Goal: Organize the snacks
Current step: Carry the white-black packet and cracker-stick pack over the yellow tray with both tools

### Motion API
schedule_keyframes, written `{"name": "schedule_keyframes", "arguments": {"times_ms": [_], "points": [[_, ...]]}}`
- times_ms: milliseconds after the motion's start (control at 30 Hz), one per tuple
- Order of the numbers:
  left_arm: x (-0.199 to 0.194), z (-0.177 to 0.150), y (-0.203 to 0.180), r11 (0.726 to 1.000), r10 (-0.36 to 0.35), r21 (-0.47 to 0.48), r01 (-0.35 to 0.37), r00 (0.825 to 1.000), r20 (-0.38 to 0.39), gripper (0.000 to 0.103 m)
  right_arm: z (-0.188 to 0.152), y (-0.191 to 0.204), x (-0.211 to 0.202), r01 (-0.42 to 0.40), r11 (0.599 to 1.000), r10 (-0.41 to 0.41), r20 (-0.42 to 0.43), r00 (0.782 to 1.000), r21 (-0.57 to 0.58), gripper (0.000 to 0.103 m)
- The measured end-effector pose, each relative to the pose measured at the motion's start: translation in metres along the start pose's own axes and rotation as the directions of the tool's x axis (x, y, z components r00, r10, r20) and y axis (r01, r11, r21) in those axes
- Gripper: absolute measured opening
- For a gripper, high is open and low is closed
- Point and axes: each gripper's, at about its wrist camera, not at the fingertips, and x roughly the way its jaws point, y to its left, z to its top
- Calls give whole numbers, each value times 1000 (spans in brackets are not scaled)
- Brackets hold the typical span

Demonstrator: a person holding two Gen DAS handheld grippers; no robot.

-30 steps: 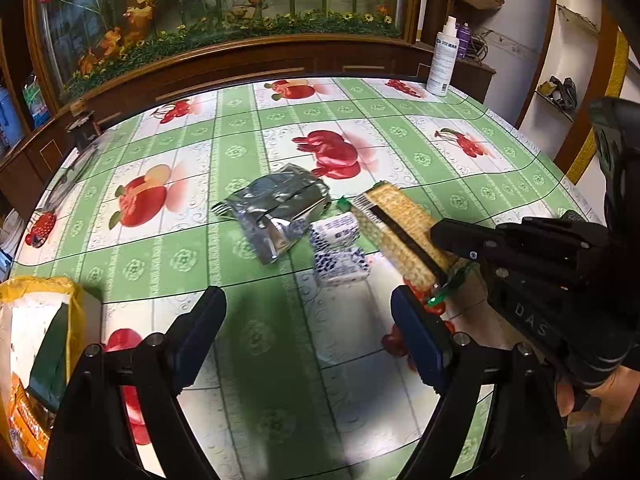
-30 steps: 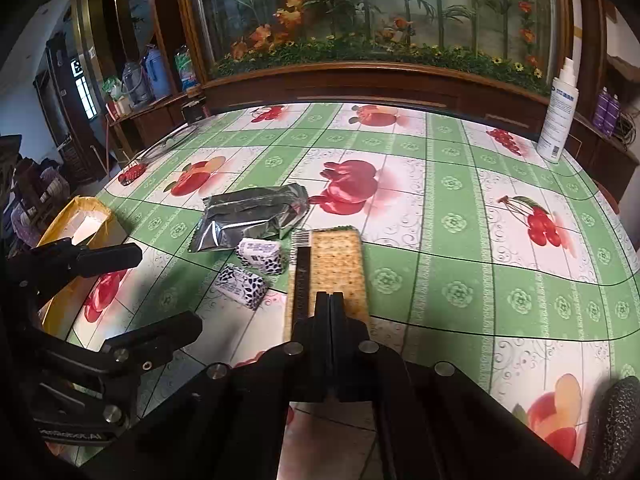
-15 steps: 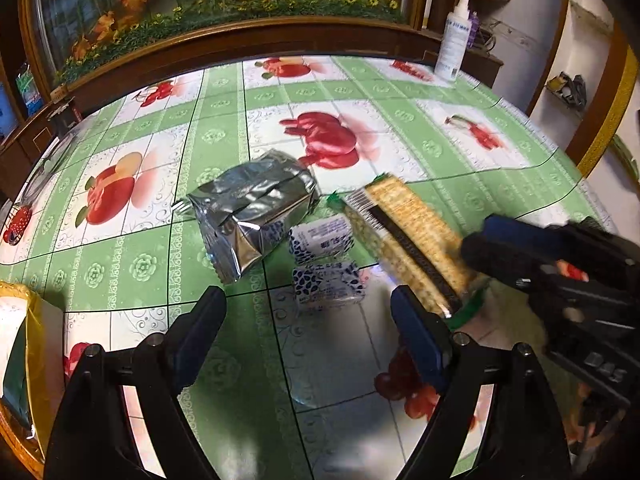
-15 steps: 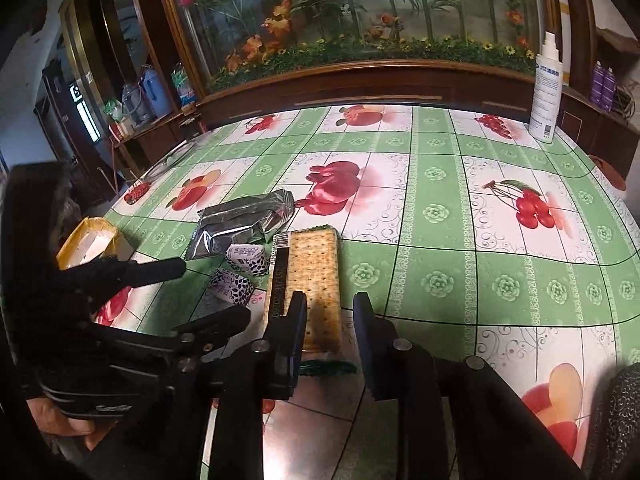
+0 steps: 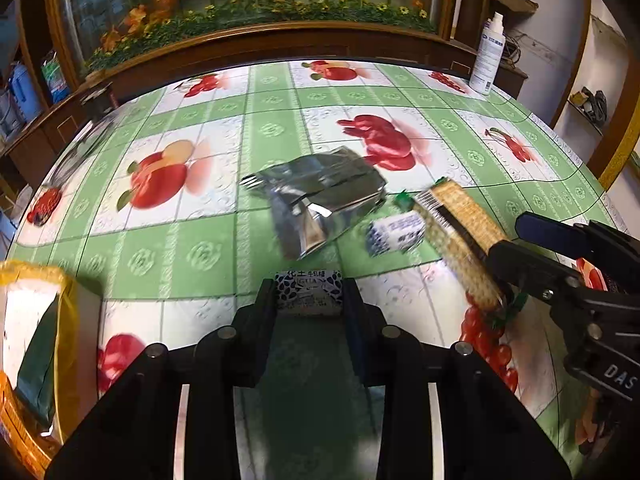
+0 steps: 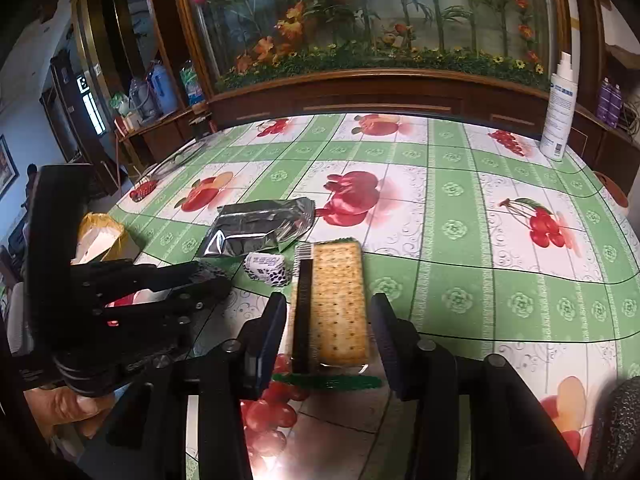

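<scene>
One candy (image 5: 309,292) between left claw (image 5: 309,300) fingers.

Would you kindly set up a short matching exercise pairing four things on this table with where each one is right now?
Things:
1. small patterned candy pack
2. cracker sleeve
3. silver foil bag
4. white spray bottle

Places:
A. lying between the open right gripper fingers
B. standing at the table's far edge
C. clamped in the left gripper
D. lying mid-table, untouched

Pairs: 1-C, 2-A, 3-D, 4-B
</scene>
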Motion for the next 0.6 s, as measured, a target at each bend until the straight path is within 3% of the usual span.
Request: {"name": "schedule_keyframes", "arguments": {"times_ms": [67, 167, 400, 433, 500, 600], "points": [[-4, -7, 5, 1000, 6, -7, -6, 1000, 2, 29, 0, 7, 5, 15, 1000, -15, -3, 1000, -24, 59], [-10, -14, 8, 1000, 8, -13, -8, 1000, 2, 29, 0, 16, 16, 49, 997, -50, -17, 999, -64, 64], [-29, -23, 13, 1000, 9, -30, -8, 1000, 24, 29, -3, 21, 35, 95, 992, -101, -73, 992, -81, 64], [-33, -24, 14, 999, 13, -32, -12, 999, 29, 29, -3, 22, 36, 101, 992, -107, -77, 991, -78, 62], [-39, -26, 14, 999, 18, -34, -17, 999, 43, 29, -2, 22, 34, 104, 992, -109, -83, 991, -67, 49], [-46, -27, 15, 999, 26, -36, -24, 998, 53, 29, -4, 22, 31, 94, 995, -97, -96, 991, -43, 48]]}}
